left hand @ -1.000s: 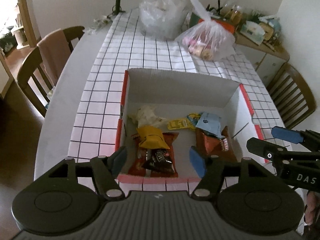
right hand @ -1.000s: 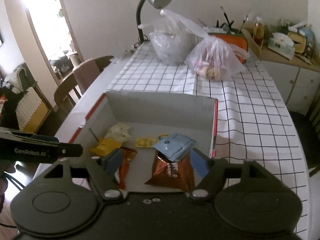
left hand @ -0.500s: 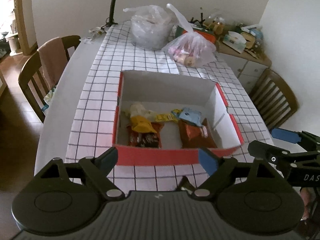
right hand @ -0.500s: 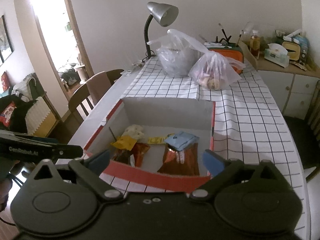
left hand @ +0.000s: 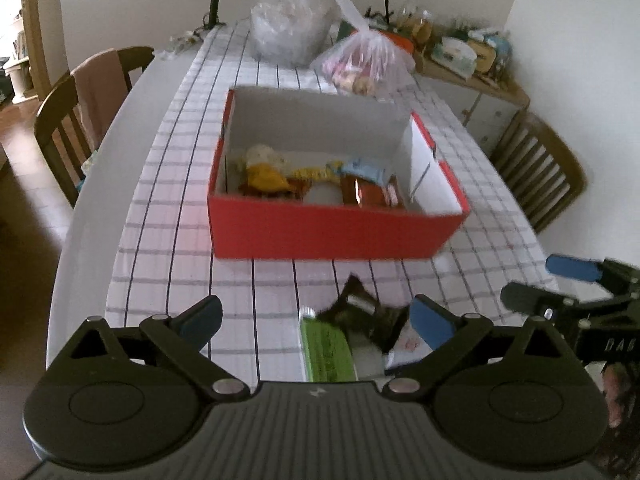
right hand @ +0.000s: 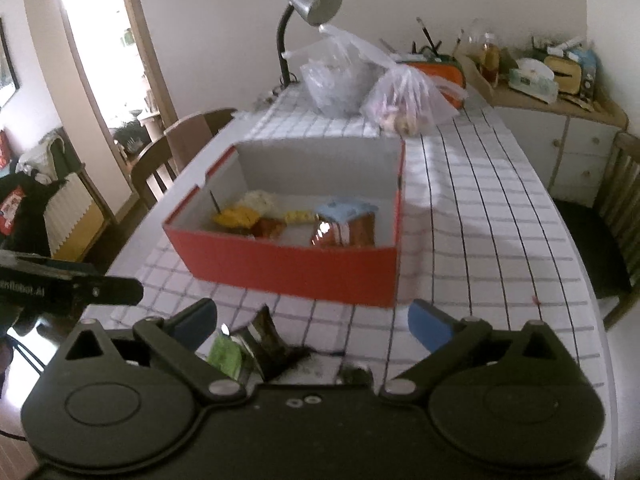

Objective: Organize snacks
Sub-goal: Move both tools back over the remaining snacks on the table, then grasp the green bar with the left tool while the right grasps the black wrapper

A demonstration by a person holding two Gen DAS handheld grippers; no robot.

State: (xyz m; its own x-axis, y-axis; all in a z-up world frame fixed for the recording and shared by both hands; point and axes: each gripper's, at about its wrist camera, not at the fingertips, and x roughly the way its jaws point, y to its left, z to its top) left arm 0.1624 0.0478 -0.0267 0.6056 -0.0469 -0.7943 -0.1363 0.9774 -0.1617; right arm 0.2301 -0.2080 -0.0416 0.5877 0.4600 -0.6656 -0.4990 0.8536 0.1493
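Snacks in crinkly wrappers [left hand: 320, 180] lie gathered in the open red cardboard box [left hand: 332, 232] on the checked tabletop [left hand: 168, 240], seemingly to keep them together. More packets, one green foil [left hand: 326, 350] and one dark [left hand: 362, 312], wait loose before it, just under the left claw [left hand: 316, 320], whose jaws are opening empty. The right claw [right hand: 312, 320] gapes wide, nothing held.

box [left hand: 332, 232]: matt red card | tablecloth [left hand: 168, 216]: checked cloth | bags [left hand: 364, 60]: glossy plastic
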